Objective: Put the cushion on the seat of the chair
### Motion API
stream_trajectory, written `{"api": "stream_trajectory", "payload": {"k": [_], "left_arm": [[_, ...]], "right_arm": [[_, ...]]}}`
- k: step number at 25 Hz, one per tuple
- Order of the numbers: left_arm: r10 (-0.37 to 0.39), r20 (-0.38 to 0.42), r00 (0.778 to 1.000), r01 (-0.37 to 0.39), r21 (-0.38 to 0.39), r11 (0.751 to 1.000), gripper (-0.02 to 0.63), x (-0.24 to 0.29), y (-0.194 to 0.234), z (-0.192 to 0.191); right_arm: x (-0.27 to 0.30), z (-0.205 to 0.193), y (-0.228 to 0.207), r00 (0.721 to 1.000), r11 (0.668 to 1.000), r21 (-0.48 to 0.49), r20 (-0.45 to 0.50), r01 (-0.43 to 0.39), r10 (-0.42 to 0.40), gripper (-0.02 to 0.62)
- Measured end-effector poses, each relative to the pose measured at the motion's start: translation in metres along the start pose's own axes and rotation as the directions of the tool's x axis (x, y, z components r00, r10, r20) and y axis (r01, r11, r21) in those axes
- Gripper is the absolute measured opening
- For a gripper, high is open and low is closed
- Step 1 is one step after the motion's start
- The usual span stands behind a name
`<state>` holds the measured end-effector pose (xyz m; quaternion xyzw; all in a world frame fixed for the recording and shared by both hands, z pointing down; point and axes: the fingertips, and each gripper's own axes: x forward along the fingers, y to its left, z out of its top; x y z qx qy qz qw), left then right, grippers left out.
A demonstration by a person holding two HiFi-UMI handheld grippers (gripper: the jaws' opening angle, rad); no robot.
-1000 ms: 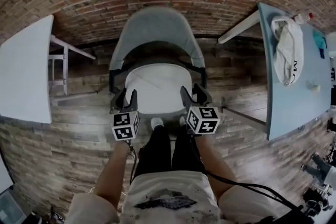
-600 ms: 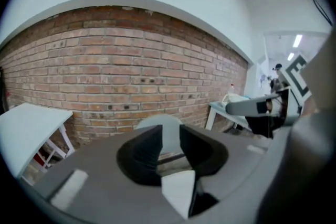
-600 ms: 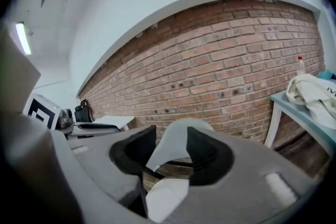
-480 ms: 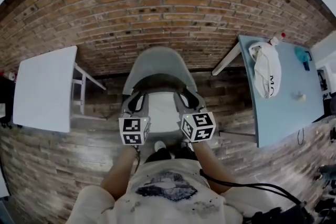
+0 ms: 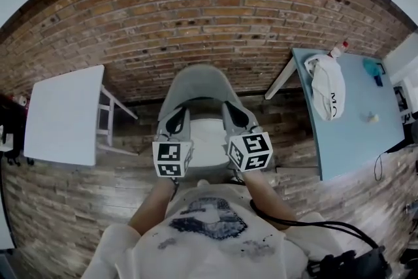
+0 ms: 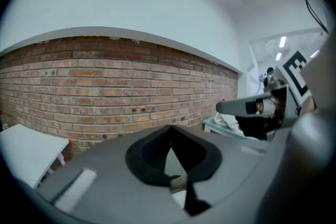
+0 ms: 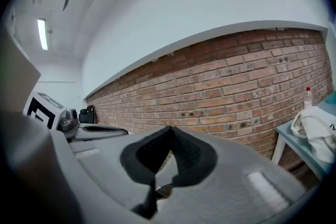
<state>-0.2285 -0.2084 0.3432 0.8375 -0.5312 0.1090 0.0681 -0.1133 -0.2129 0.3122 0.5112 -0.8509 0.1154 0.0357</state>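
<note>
A grey shell chair [image 5: 199, 83] stands against the brick wall, and the white cushion [image 5: 208, 139] lies on its seat. It shows between my two grippers in the head view. My left gripper [image 5: 177, 117] and right gripper [image 5: 234, 112] hang side by side above the seat's front, well clear of the cushion. In the left gripper view my left gripper's [image 6: 170, 129] dark pads meet with nothing between them. The right gripper [image 7: 170, 132] is shut and empty in its own view too. Both point roughly level at the brick wall.
A white table [image 5: 65, 114] stands to the left. A light blue table [image 5: 356, 124] on the right carries a white cloth bag [image 5: 326, 91] and a bottle [image 5: 337, 49]. The brick wall [image 5: 196, 16] is close behind the chair. The floor is wood plank.
Both grippers have risen away from the cushion, and their jaws went from open to shut. The head view has lifted too, so the chair looks smaller and more wall shows.
</note>
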Motion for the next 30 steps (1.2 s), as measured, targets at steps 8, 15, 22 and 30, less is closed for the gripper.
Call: {"api": "stream_trajectory", "payload": {"k": [8,15,22,30], "left_arm": [[0.009,0.036,0.999,-0.010,0.006,1.000,-0.009,-0.006,-0.003,0.021],[0.016,0.027,1.000,-0.015,-0.007,1.000,-0.009,-0.016,-0.008,0.015],[0.015,0.039,0.999,-0.015,0.000,1.000,-0.009,-0.023,-0.010,0.018],[0.014,0.044,0.999,-0.014,-0.005,1.000,-0.009,-0.026,-0.008,0.020]], "right_arm": [[-0.008,0.000,0.001,1.000,1.000,-0.011,-0.014,-0.004,0.004,-0.002],[-0.019,-0.003,0.001,1.000,1.000,-0.009,-0.015,0.010,-0.010,-0.002],[-0.026,-0.002,0.004,1.000,1.000,-0.012,0.000,0.016,-0.016,-0.003],[-0.026,0.000,0.008,1.000,1.000,-0.007,0.000,0.012,-0.012,-0.003]]}}
